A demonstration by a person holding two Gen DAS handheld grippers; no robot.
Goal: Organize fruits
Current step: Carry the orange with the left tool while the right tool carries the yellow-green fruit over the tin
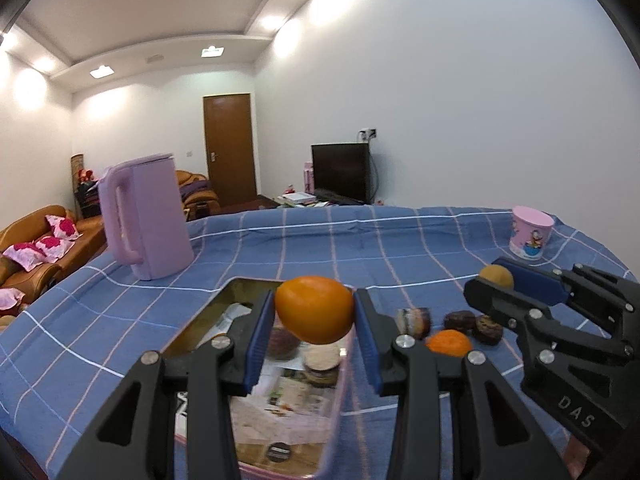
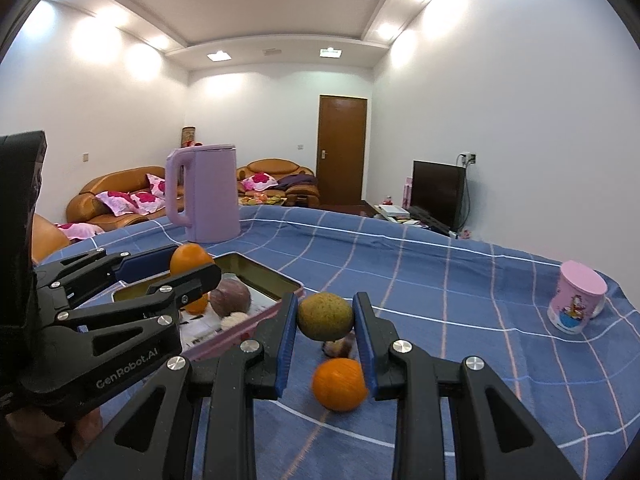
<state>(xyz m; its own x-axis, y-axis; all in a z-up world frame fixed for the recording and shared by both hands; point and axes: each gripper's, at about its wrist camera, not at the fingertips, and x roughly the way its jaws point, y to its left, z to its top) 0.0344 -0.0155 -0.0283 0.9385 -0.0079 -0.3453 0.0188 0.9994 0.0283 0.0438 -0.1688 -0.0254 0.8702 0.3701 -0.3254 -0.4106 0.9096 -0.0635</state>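
While each gripper clamps 1 fruit, both loads hang in the air. Nearest, the left gripper (image 1: 314, 314) pinches an orange (image 1: 315, 309) above the pink-rimmed tin tray (image 1: 240, 286), which already holds a purple fruit (image 2: 231, 296). Just beyond, the right gripper (image 2: 325, 316) squeezes a greenish-yellow fruit (image 2: 325, 317) over a loose orange (image 2: 339, 385) on the blue checked tablecloth (image 2: 440, 280). Farther back stand the lilac kettle (image 2: 208, 192) and pink cartoon mug (image 2: 578, 302). Round skins could slip from the pads; released too high, either fruit may bounce off the rim and roll away.

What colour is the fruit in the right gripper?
Yellowish-green with brown speckles, clearest in the right wrist view.
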